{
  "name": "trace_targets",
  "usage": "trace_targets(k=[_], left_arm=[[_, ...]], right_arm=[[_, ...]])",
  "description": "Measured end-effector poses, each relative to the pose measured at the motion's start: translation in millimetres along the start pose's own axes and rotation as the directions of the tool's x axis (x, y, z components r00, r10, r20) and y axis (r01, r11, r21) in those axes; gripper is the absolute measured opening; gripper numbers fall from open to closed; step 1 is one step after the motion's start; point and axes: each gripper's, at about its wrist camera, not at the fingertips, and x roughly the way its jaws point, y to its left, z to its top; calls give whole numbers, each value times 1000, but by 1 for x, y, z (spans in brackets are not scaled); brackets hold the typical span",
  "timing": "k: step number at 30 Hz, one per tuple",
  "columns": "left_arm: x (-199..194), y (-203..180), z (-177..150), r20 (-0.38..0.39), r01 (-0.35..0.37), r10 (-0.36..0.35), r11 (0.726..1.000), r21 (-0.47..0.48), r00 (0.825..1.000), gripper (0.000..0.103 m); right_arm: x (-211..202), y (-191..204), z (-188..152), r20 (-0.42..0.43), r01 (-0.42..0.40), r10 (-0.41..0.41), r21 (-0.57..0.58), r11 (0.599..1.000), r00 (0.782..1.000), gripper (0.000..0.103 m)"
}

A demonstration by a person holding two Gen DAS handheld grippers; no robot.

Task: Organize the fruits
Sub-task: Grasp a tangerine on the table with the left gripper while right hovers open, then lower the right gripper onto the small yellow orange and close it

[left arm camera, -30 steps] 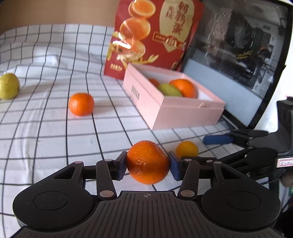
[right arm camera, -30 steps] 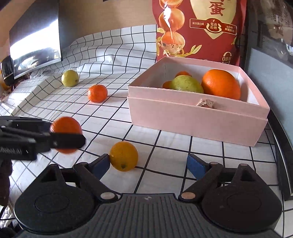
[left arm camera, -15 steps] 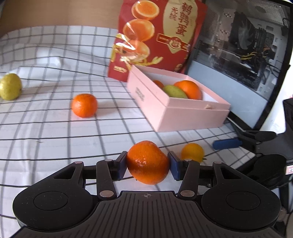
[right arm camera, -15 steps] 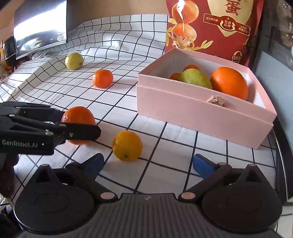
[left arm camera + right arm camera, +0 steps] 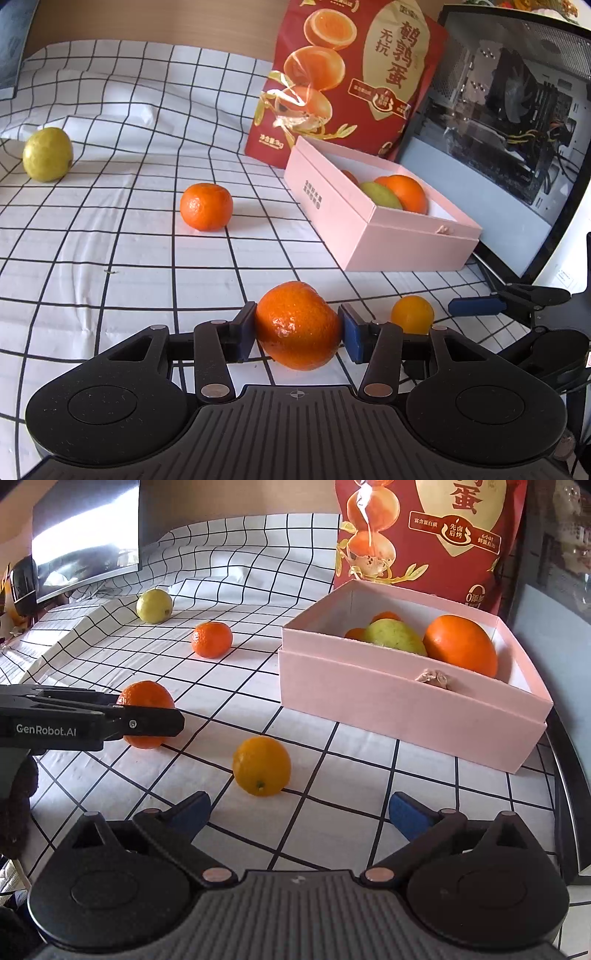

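Your left hand-held gripper (image 5: 297, 326) is clamped on a mandarin (image 5: 297, 325) while your right hand-held gripper (image 5: 297, 812), marked "GenRobot.AI", spreads apart just behind a yellow-orange fruit (image 5: 261, 766); ahead, the pink box (image 5: 406, 701) holds several fruits, leaving another mandarin (image 5: 206, 206) and a green fruit (image 5: 47, 154) out.

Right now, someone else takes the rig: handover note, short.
Left gripper: shut on a glossy orange mandarin.
Right gripper: open, empty, with the small yellow-orange citrus just ahead on the white grid-pattern cloth.
Done: the open pink cardboard box holds a large orange, a green pear-like fruit and smaller orange fruit behind.
Left: box the held mandarin, that citrus, the second loose mandarin and the yellow-green round fruit.
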Motion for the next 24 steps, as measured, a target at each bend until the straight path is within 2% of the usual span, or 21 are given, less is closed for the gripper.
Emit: trace_targets(k=[13, 16, 19, 21, 24], left_arm=[[-2, 2, -4, 16, 5, -5, 1000, -19, 1000, 52], [-1, 1, -4, 18, -5, 5, 1000, -13, 1000, 53], [-1, -3, -5, 21, -25, 25, 1000, 3, 999, 53], [-1, -6, -6, 23, -36, 36, 999, 16, 999, 53], [-1, -8, -7, 24, -46, 45, 999, 27, 999, 53]], right_arm=[[5, -16, 9, 8, 45, -45, 54, 998, 999, 102], [-9, -14, 1, 54, 117, -118, 13, 993, 992, 102], [-19, -10, -7, 84, 206, -203, -31, 978, 976, 97], [-24, -11, -10, 83, 179, -177, -19, 984, 981, 97], [-26, -17, -8, 61, 70, -73, 60, 996, 995, 93]])
